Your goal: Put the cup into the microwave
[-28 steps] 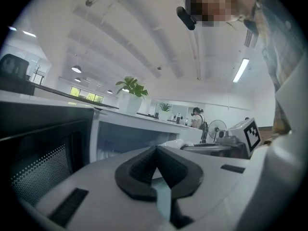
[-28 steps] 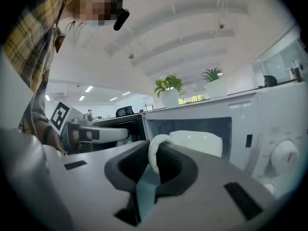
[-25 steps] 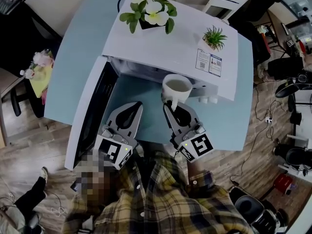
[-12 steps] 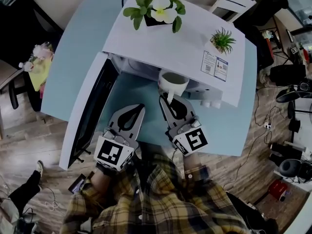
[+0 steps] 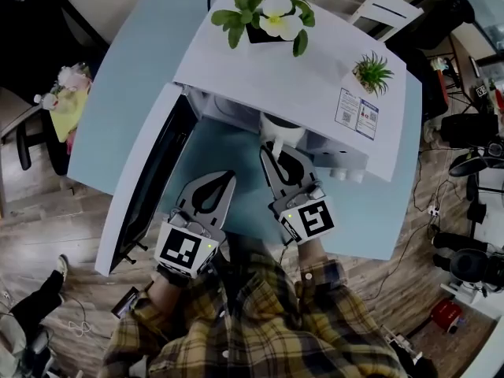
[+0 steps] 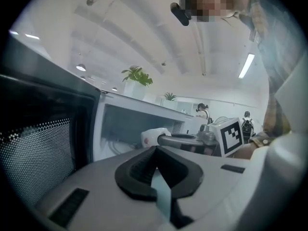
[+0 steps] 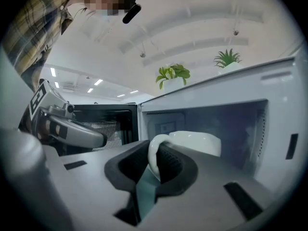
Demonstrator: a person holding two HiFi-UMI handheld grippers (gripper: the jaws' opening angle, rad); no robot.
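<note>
The white microwave (image 5: 291, 77) stands on a light blue table (image 5: 126, 77) with its door (image 5: 146, 179) swung open to the left. My right gripper (image 5: 274, 146) is shut on the handle of a white cup (image 5: 279, 126). The cup sits at the mouth of the cavity, half hidden under the microwave's top. In the right gripper view the cup (image 7: 195, 142) hangs upright in front of the open cavity, its handle between my pads. My left gripper (image 5: 227, 176) is shut and empty, beside the right one and in front of the door opening. The left gripper view shows the cup (image 6: 153, 136) at the cavity's edge.
A pot of white flowers (image 5: 272, 10) and a small green plant (image 5: 372, 71) stand on top of the microwave. A chair with small items (image 5: 59, 105) is left of the table. A white chair (image 5: 386, 6) and cluttered floor lie to the right.
My right gripper has carried the cup forward and a little down, from in front of the microwave to its opening. The left gripper has barely shifted.
</note>
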